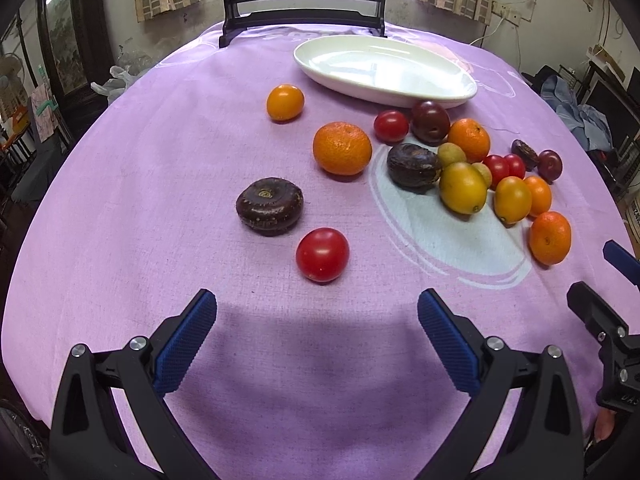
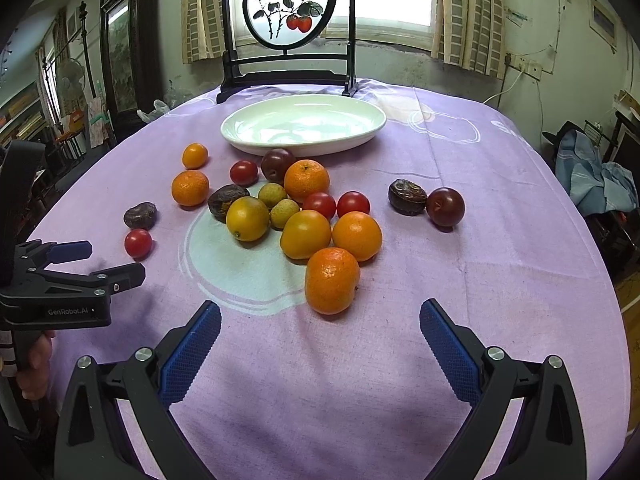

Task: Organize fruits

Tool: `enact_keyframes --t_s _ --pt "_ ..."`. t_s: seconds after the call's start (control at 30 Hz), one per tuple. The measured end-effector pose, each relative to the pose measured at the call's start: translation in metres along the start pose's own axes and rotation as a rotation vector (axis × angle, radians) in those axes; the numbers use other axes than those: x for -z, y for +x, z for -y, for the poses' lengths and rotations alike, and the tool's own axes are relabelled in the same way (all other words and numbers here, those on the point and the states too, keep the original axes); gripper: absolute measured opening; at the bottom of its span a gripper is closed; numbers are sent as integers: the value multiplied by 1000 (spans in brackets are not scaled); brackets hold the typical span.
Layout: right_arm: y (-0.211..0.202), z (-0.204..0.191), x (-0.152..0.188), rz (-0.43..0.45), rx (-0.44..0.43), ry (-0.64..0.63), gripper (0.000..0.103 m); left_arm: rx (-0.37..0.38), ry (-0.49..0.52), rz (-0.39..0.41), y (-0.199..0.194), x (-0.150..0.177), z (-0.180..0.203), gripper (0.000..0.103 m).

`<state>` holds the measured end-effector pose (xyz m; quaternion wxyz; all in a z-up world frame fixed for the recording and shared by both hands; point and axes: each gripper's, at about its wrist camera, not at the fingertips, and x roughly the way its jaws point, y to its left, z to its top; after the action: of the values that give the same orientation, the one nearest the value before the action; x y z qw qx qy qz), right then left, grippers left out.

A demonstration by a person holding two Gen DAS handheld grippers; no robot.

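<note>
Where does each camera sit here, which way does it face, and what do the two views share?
Left wrist: on the left gripper, low over the purple tablecloth, facing the white plate; the right gripper shows at the right edge.
Right wrist: on the right gripper, facing the same plate across the fruit pile; the left gripper and the hand holding it show at left.
Shared: plate, fruits, framed screen.

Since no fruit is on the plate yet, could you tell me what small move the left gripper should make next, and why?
Probably ease the left gripper forward and down so its open jaws straddle the red tomato. That fruit lies nearest, almost straight ahead, apart from the dark round fruit beside it, so a clean grasp looks likely. The white plate is empty, and the right gripper is open too.
</note>
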<state>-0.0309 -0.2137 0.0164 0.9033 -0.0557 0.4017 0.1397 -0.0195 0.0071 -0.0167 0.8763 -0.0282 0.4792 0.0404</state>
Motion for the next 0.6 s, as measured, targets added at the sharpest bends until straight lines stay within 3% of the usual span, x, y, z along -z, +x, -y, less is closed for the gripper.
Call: enact_keyframes --t_s 0.4,0.43,0.5,0.6 --pt "3 4 1 -6 0 6 100 6 4 6 -1 0 -3 97" --pt "3 4 2 -6 -4 7 100 6 5 12 -2 0 -5 95" --pt "5 4 2 -11 -8 7 100 12 8 3 -1 0 -8 70" --pt "9 5 2 -18 -18 9 100 34 -13 -47 7 -3 -12 66"
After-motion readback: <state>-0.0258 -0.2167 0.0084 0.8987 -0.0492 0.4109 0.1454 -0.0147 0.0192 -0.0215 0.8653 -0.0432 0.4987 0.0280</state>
